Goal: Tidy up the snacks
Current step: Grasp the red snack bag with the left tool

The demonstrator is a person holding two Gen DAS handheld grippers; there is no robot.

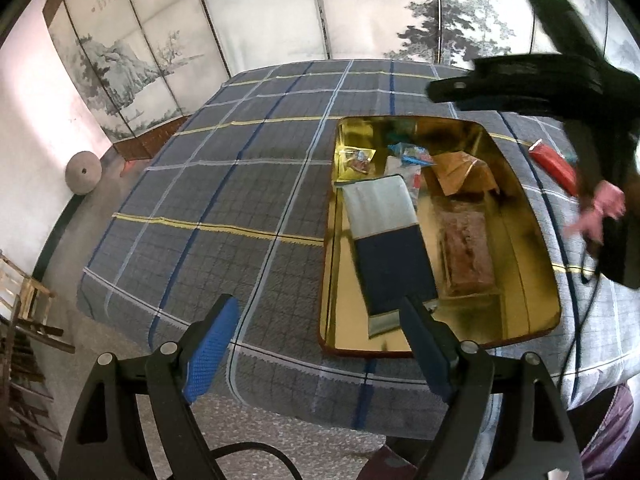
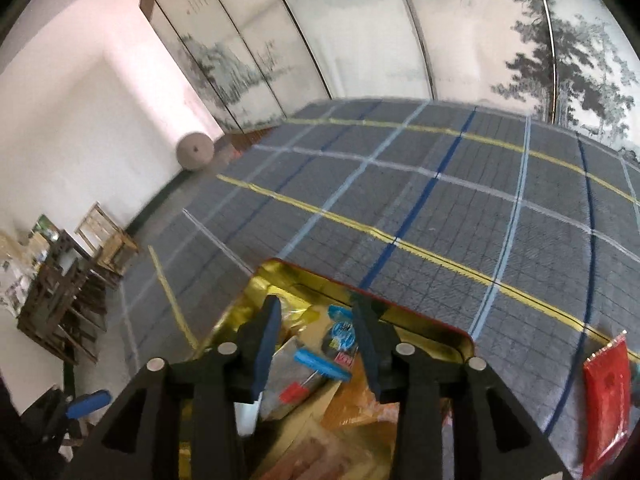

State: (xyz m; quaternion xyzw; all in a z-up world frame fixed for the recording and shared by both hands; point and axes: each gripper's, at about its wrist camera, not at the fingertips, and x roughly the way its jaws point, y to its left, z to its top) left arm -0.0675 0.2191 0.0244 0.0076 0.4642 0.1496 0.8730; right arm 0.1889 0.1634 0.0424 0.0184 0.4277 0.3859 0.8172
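In the left wrist view, the left hand-held gripper (image 1: 320, 340) is spread wide and holds nothing. Just ahead of its right finger, a gold tray (image 1: 532, 248) lies on the counter with a checked cloth (image 1: 224, 184). Inside the tray lie a white and navy packet (image 1: 390, 240), a brown packet (image 1: 468, 252) and small snacks (image 1: 408, 156). A red packet (image 1: 554, 164) lies on the cloth beyond the tray's right edge.

In the right wrist view, the right hand-held gripper (image 2: 318, 344) is spread, empty, directly above the tray (image 2: 436, 334). A blue snack wrapper (image 2: 322, 364) lies between its fingers, lower down. The red packet (image 2: 606, 396) lies on the cloth to its right.
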